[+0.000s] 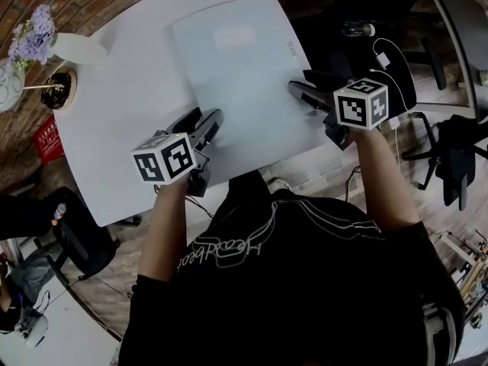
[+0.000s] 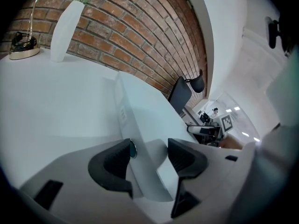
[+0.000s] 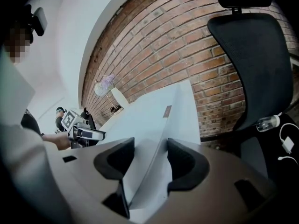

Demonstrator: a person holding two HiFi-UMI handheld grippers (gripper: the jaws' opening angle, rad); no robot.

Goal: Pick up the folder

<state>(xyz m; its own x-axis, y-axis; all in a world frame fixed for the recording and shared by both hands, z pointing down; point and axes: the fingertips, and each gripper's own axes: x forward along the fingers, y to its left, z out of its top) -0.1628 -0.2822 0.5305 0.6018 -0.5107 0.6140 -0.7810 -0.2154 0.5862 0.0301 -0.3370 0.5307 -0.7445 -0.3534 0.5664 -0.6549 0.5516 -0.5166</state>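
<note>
A thick white folder lies on the white table, with a pale label near its far end. My left gripper is at the folder's near left edge. In the left gripper view that folder edge runs between the dark pads of the gripper; one pad lies against it and a gap shows at the other. My right gripper is at the folder's right edge. In the right gripper view the folder edge also stands between the jaws of that gripper, with room on either side.
A white vase with purple flowers and a gold lamp base stand at the table's far left by the brick wall. A black office chair is close on the right, with a white charger and cable.
</note>
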